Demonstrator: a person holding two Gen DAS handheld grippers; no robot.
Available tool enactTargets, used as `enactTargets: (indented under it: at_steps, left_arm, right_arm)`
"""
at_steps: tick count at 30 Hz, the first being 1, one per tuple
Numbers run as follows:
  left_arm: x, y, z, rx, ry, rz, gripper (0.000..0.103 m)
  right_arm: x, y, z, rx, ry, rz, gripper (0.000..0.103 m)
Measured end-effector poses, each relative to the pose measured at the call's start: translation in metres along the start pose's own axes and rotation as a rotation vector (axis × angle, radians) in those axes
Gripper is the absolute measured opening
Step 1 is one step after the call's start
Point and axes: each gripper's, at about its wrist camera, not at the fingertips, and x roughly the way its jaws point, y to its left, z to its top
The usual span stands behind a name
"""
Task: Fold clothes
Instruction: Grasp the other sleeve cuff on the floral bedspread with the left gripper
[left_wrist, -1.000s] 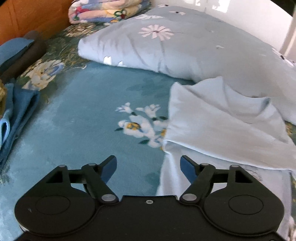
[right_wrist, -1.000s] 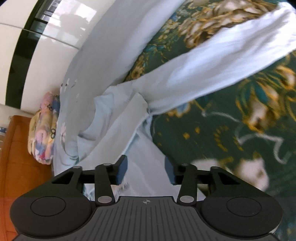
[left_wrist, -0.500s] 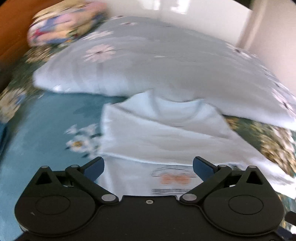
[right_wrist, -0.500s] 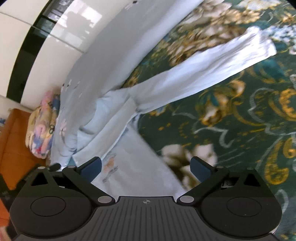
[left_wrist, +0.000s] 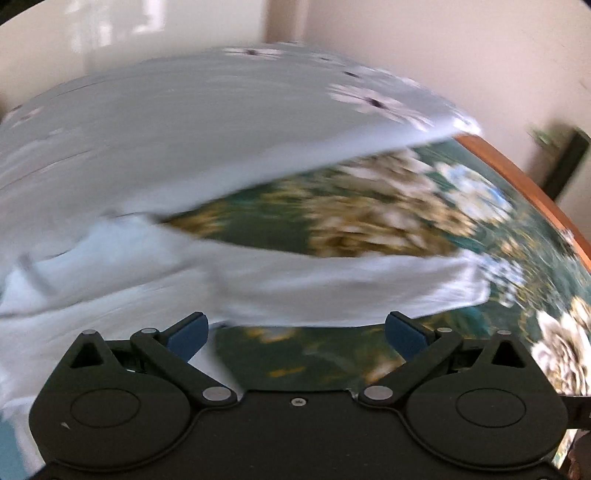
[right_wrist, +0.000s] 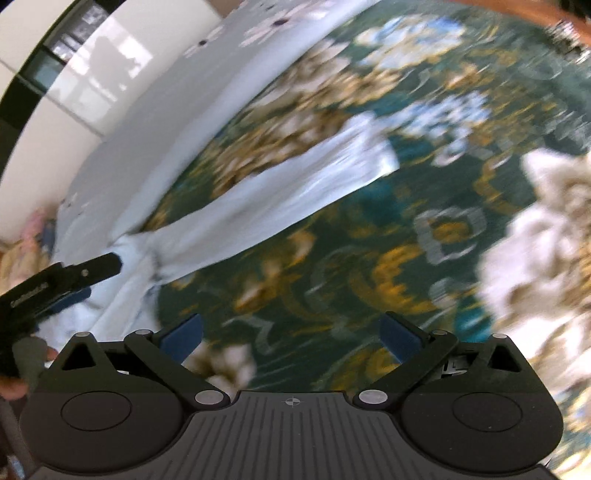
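A pale blue long-sleeved shirt (left_wrist: 110, 288) lies on the bed, its body at the left and one sleeve (left_wrist: 351, 288) stretched out to the right over the green floral cover. In the right wrist view the same sleeve (right_wrist: 280, 199) runs up toward the right, cuff end free. My left gripper (left_wrist: 295, 332) is open just in front of the sleeve, nothing between its blue fingers. My right gripper (right_wrist: 291, 332) is open above the bare cover, below the sleeve. The left gripper's body (right_wrist: 55, 284) shows at the left edge there, over the shirt's body. Both views are blurred.
A grey-blue duvet with daisy prints (left_wrist: 184, 129) lies along the far side of the bed. The green and gold floral cover (right_wrist: 406, 258) spreads to the right. A wooden bed edge (left_wrist: 524, 192) and a pale wall lie beyond.
Both grippers have swung to the right, away from the shirt's body toward the outstretched sleeve. Both opened wider since a second ago.
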Motion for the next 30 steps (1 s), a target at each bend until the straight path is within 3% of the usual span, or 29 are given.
enactTargets:
  at_steps: [8, 13, 18, 23, 25, 27, 30]
  left_arm:
    - [0.061, -0.089, -0.003, 0.210, 0.037, -0.091, 0.100]
    - [0.090, -0.114, -0.013, 0.376, 0.059, -0.063, 0.092]
    - [0.114, -0.115, -0.018, 0.465, 0.109, -0.016, 0.061]
    - [0.122, -0.110, -0.024, 0.527, 0.110, -0.021, 0.054]
    - [0.121, -0.109, -0.025, 0.541, 0.096, -0.024, 0.044]
    - [0.120, -0.107, -0.024, 0.525, 0.099, -0.028, 0.014]
    - [0.121, -0.097, -0.015, 0.428, 0.107, -0.045, 0.005]
  right_arm:
    - [-0.009, -0.055, 0.030, 0.071, -0.048, -0.094, 0.103]
    - [-0.005, -0.073, 0.035, 0.115, -0.039, -0.092, 0.103]
    - [0.001, -0.083, 0.037, 0.152, -0.027, -0.088, 0.103]
    - [0.004, -0.086, 0.038, 0.175, -0.023, -0.078, 0.103]
    - [0.007, -0.085, 0.038, 0.181, -0.017, -0.076, 0.103]
    - [0.008, -0.084, 0.038, 0.186, -0.015, -0.074, 0.103]
    - [0.010, -0.080, 0.037, 0.185, -0.012, -0.071, 0.103]
